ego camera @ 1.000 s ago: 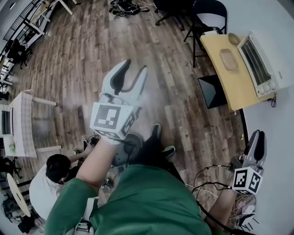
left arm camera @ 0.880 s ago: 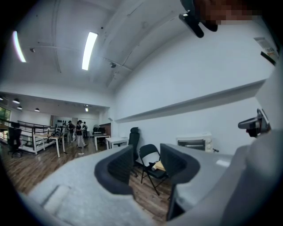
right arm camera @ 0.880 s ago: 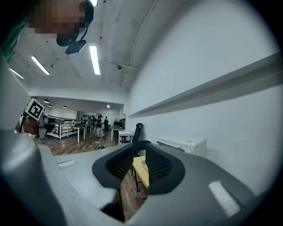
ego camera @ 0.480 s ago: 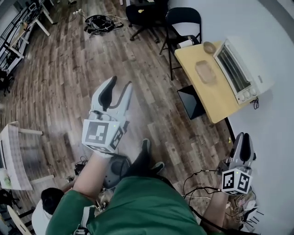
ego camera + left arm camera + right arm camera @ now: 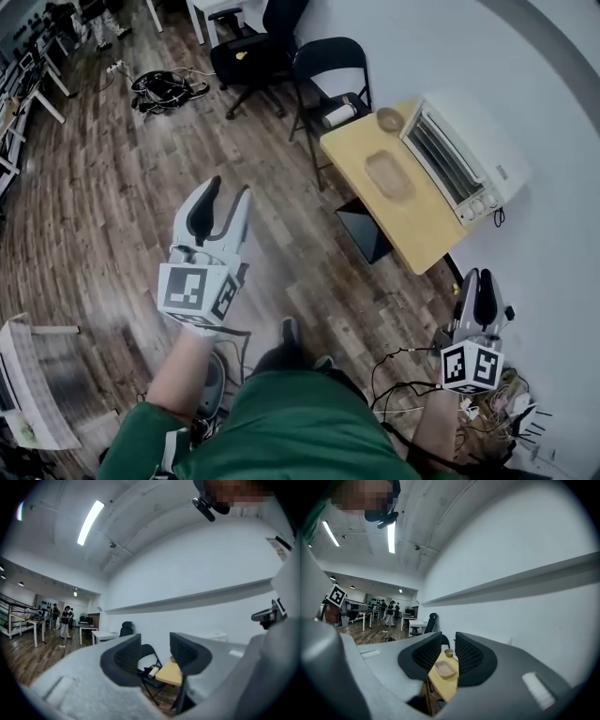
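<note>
Holding the left claw (image 5: pixel 226 187) and right claw (image 5: pixel 476 277) in the air, we stand short of the worktop (image 5: pixel 417 225), where a tray (image 5: pixel 386 174) lies beside an oven (image 5: pixel 455 155). We judge the cables (image 5: pixel 408 352) by our feet could snag a step. The left claw gapes moderately and the right is narrowly parted. Both are empty and touch nothing.

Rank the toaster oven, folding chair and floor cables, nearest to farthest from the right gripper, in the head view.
1. Toaster oven, on the yellow table.
2. Folding chair, beyond the table's far end.
3. Cables, far off to the left on the floor.
</note>
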`<action>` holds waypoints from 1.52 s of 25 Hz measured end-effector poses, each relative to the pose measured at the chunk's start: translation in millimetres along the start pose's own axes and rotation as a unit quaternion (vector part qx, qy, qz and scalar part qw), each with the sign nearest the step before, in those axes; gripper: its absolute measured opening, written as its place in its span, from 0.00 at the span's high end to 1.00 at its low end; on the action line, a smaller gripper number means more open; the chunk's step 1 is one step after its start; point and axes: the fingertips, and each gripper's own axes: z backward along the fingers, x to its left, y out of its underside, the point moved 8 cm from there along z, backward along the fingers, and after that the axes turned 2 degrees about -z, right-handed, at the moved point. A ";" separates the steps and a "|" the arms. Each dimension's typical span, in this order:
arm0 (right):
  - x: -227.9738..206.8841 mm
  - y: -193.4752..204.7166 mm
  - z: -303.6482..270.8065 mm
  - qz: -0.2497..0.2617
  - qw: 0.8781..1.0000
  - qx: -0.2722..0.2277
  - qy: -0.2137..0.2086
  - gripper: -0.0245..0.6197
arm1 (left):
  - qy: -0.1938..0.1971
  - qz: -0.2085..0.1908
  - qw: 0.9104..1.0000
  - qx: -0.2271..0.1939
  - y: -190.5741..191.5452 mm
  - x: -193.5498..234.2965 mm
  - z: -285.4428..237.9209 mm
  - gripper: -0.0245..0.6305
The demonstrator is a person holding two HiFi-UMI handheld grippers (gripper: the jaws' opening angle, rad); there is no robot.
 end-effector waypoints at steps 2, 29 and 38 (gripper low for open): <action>4.6 0.7 -8.8 0.004 1.000 0.002 0.003 0.83 | 0.006 0.004 1.000 0.003 6.5 7.9 -9.6 0.67; -78.0 29.9 -212.2 -0.031 0.999 0.026 -0.036 0.83 | 0.023 -0.017 0.999 0.038 24.1 -29.4 -229.6 0.67; -115.8 31.2 -286.5 -0.041 0.996 0.031 -0.067 0.83 | 0.013 -0.028 0.998 0.049 23.5 -52.4 -299.8 0.67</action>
